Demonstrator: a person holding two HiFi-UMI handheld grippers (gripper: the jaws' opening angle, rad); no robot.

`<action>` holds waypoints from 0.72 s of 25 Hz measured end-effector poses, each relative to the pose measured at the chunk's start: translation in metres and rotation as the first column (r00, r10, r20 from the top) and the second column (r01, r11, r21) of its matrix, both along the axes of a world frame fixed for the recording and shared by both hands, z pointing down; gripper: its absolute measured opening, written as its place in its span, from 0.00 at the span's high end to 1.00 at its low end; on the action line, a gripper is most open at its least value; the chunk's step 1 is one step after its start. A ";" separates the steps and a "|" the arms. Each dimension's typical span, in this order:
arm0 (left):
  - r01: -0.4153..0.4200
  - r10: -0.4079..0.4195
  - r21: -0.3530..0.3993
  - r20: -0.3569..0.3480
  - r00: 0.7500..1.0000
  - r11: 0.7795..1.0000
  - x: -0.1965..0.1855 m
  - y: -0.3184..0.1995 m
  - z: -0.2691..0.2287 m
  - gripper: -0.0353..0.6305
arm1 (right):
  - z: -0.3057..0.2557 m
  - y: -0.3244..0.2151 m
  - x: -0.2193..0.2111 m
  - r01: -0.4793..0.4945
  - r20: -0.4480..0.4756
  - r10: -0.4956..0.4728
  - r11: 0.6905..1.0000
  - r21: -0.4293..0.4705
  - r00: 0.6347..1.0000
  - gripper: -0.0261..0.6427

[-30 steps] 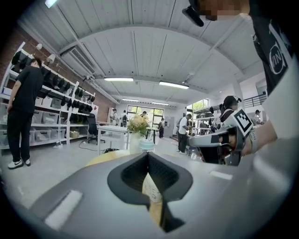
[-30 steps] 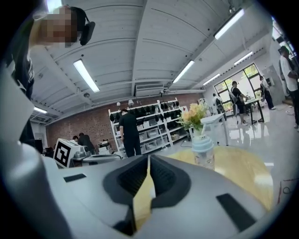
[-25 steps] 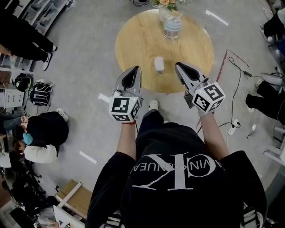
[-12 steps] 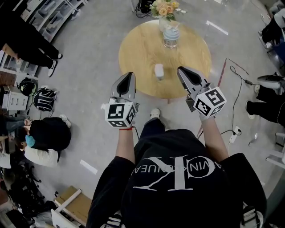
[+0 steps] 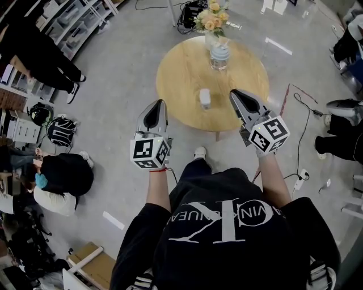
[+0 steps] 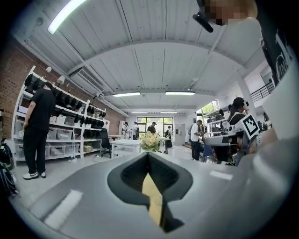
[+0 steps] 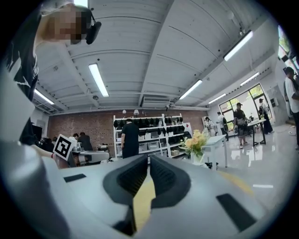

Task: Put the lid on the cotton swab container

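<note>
Left claw (image 5: 158, 103) shut tight, nothing in it. Right claw (image 5: 233, 92) shut too, only a thin slit between the jaws, nothing held. Both up in the air and level, well apart from each other, the left one by the table's near-left rim, the right one over its near side.

Grey floor (image 5: 113, 107) all round, wide and bare to the left of the table. Round wooden table (image 5: 176, 68) in the middle, most of its top bare. White shelves (image 5: 68, 25) along the far left, with a person in black (image 5: 34, 51) standing by them. Another person (image 5: 62, 173) sitting low on the near left, beside two bags (image 5: 57, 130). Black cable (image 5: 300, 102) snaking over the floor on the right, close to the table's edge.

Flowers (image 5: 210, 14) in a vase at the far edge of the table. Clear cotton swab container (image 5: 219, 55) just beside them, on the near side. Small white piece (image 5: 205, 97) alone on the table, between the two claws and a little beyond them. Cannot tell whether that is the lid.

Seen only from the head: table top, container and white piece. Seen from the left claw (image 6: 148, 155): flowers (image 6: 150, 141), shelves (image 6: 65, 135), long ceiling lights (image 6: 140, 94). Seen only from the right claw (image 7: 148, 158): a red brick wall (image 7: 79, 126) behind the shelves (image 7: 154, 135), with the flowers (image 7: 195, 139) off to the right.
</note>
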State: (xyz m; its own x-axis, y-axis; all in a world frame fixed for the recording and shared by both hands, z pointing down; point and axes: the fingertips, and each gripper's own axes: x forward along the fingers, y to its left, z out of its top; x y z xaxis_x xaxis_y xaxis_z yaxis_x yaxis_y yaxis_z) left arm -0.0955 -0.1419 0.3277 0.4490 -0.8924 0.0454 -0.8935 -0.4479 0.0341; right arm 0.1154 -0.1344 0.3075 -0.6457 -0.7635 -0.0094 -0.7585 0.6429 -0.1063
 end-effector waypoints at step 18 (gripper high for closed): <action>0.028 -0.028 0.019 -0.009 1.000 0.999 -0.006 0.002 -0.007 0.93 | -0.015 -0.005 0.007 -0.028 -0.002 0.028 0.998 0.049 1.000 0.92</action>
